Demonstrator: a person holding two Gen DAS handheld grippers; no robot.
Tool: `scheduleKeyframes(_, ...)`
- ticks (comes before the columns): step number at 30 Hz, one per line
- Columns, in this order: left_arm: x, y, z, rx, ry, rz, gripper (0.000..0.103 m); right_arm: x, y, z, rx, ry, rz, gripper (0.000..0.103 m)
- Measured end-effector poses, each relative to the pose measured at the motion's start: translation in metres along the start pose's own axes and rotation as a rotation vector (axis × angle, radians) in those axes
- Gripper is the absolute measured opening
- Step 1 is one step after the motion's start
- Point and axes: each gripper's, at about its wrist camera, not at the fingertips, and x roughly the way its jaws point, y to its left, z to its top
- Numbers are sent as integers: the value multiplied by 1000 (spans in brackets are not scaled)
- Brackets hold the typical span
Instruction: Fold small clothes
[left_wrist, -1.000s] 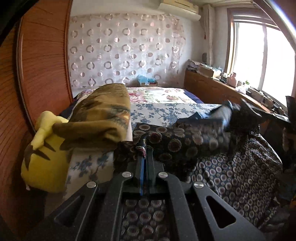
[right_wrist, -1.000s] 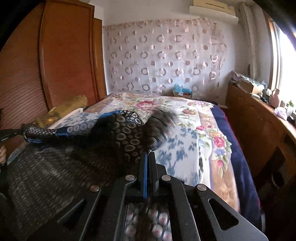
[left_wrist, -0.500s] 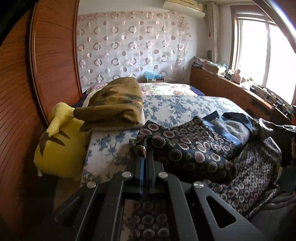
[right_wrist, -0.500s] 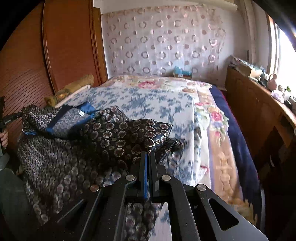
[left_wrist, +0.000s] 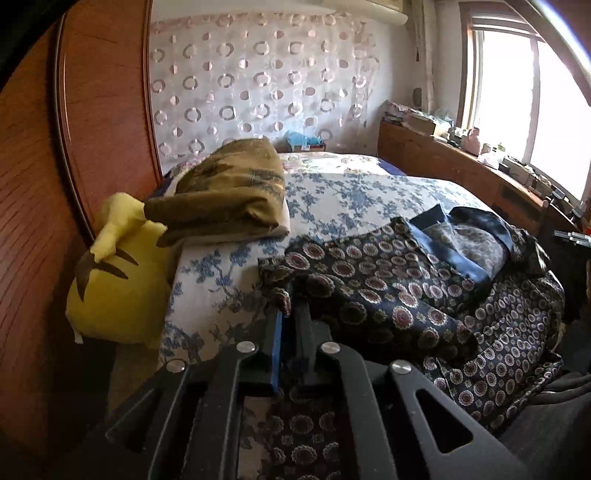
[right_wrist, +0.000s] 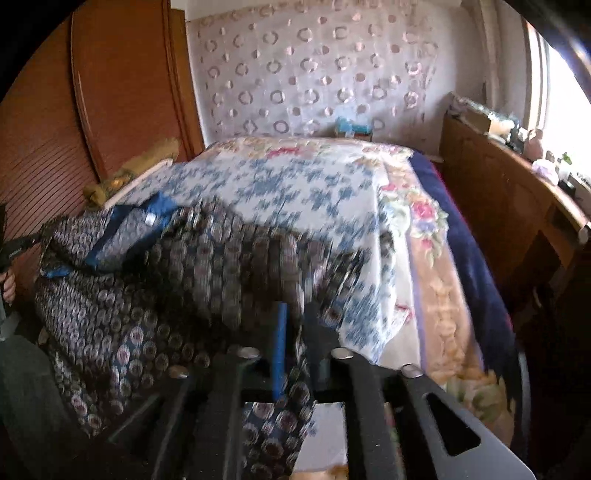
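A dark navy garment with round medallion print (left_wrist: 399, 295) lies on the near edge of the bed, its blue-trimmed collar (left_wrist: 458, 254) toward the right. My left gripper (left_wrist: 291, 306) is shut on a corner of this garment. In the right wrist view the same garment (right_wrist: 155, 295) lies spread to the left, blurred by motion. My right gripper (right_wrist: 295, 314) is shut on another edge of it, and cloth hangs down between the fingers (right_wrist: 280, 424).
The bed has a blue floral sheet (left_wrist: 351, 195). A folded olive blanket (left_wrist: 229, 188) and a yellow plush toy (left_wrist: 118, 273) sit at the left by the wooden headboard (left_wrist: 48, 184). A wooden sideboard (right_wrist: 509, 199) runs under the window on the right.
Both grippers have lowered the garment onto the bed, with its top part folded over. The right gripper still moves, blurring its view.
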Motion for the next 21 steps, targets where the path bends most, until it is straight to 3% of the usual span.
scheduleKeyframes(1,-1,1,3,2,-9,4,10,-1,-1,3,1,-11,1,35)
scheduleKeyframes(3,-2,4,7,-3,-22,6,30,-4,-2,13,-1,-37,0,40)
scheduleKeyframes(5,-1,9,13,-8,-35,2,41,2,-5,23,-2,-52,-12,42)
scheduleKeyframes(12,24,30,38,-2,-6,43,43,49,-21,43,48,-32,-36,43)
scheduleKeyframes(21,80,45,43,24,137,28,44,84,-19,45,61,9,-77,43)
